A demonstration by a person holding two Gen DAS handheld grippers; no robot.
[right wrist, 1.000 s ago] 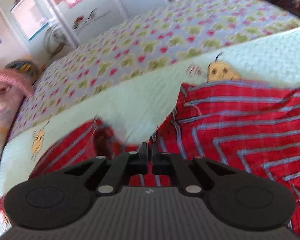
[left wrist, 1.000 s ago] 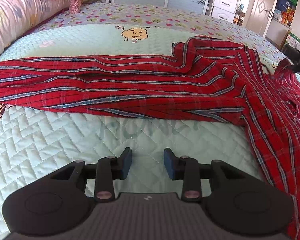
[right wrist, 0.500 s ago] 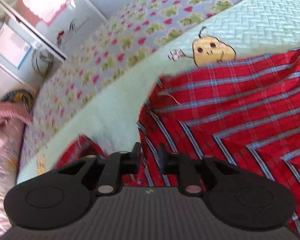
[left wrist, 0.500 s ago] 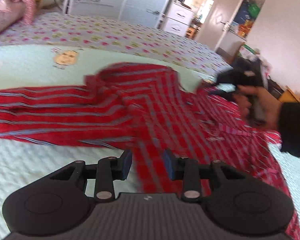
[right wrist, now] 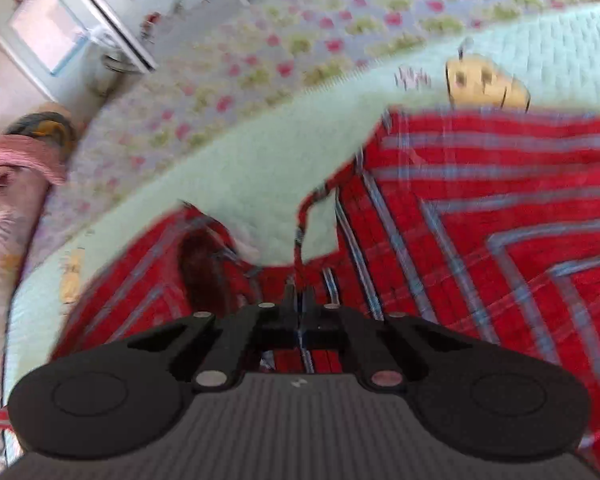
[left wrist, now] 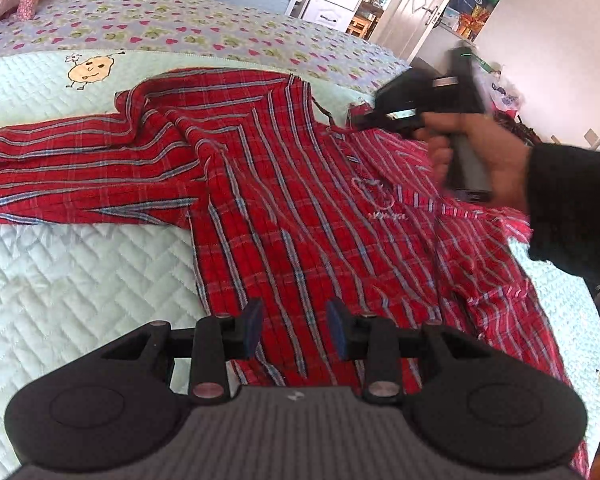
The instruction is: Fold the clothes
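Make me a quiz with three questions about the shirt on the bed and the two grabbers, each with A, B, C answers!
1. Where does the red plaid shirt lie?
A. on a chair
B. spread on the green quilt
C. in a drawer

2. What colour are the left gripper's finger pads?
A. blue
B. yellow
C. white

3. How is the right gripper?
A. wide open
B. out of view
C. shut on the shirt

Answers:
1 B, the shirt is spread over the quilted bed cover.
2 A, both pads look blue.
3 C, its fingers meet with red cloth pinched between them.
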